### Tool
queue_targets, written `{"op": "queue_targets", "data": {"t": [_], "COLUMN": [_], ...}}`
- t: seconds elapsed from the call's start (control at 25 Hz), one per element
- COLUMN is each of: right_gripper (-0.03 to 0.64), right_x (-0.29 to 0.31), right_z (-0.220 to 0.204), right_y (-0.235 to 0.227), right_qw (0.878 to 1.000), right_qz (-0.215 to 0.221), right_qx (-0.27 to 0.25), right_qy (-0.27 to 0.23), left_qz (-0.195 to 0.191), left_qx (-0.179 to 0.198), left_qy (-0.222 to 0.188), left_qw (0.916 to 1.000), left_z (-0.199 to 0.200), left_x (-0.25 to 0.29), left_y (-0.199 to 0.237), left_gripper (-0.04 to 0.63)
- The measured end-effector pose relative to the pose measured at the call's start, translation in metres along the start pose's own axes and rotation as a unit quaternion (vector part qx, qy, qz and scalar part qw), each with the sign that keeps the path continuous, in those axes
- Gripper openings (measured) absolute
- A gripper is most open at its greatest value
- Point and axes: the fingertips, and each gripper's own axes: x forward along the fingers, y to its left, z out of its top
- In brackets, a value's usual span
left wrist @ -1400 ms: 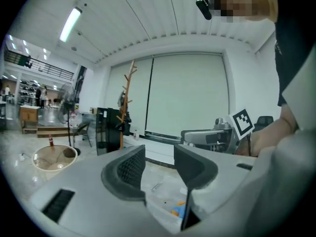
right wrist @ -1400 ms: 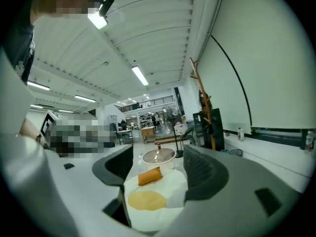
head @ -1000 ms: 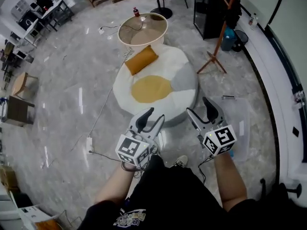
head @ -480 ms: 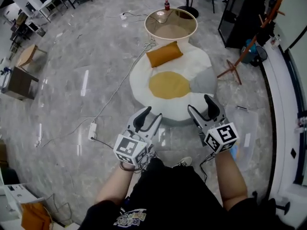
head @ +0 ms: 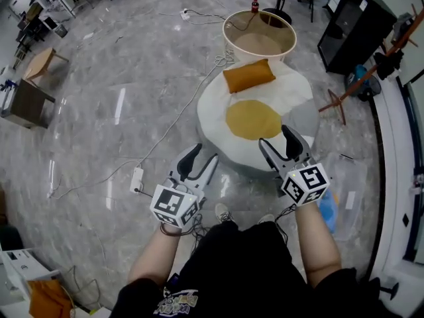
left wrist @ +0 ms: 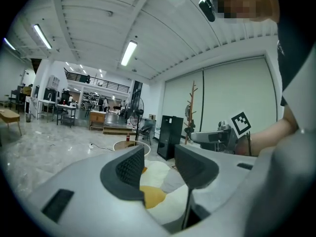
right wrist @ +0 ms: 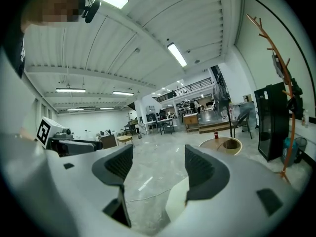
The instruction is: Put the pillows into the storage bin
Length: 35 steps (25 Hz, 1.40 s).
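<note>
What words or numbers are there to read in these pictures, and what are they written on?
No word or number here can be read.
Print on the black shirt: some lettering, too blurred to read.
Label on the red bottle: too small to read.
Left marker cube and right marker cube: black-and-white square patterns, no letters.

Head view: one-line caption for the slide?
Open left gripper and right gripper held before a white floor cushion bearing an orange pillow and a yellow pillow; clear storage bin at right.
</note>
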Motion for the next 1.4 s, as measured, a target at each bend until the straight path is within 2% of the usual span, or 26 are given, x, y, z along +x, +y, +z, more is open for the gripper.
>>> {"op": "queue_targets", "data": {"t": [0.24,0.4,0.64,0.88,1.4], "right_gripper": [0.328,0.33,0.333,0.336,0.344], "right_x": [0.057,0.092,0.153,0.199,0.233], "right_z": [-0.004,-0.009,-0.017,-0.02,-0.016], "right_y": [0.011,0.005,-0.023,-0.075,-0.169], "right_qw": [1.0,0.999,0.997,0.995,0.989], "right_qz": [0.024,0.033,0.043,0.042,-0.031], "right_qx": [-0.004,0.015,0.046,0.069,0.139], "right_qy": [0.019,0.028,0.04,0.058,0.031], "left_qz": [0.037,0.055,0.062,0.037,-0.038], "left_qx": [-0.03,-0.043,-0.038,-0.016,0.013], "left_qy": [-0.016,-0.012,0.009,0.022,0.034], "left_qw": [0.9987,0.9975,0.9973,0.9989,0.9986], "left_z": [0.002,-0.003,0.002,0.021,0.045], "left_x": [-0.018,-0.014,0.027,0.109,0.226], "left_y": [0.05,0.072,0.114,0.134,0.15], "left_gripper": [0.183,0.183,0.183,0.183,0.186]}}
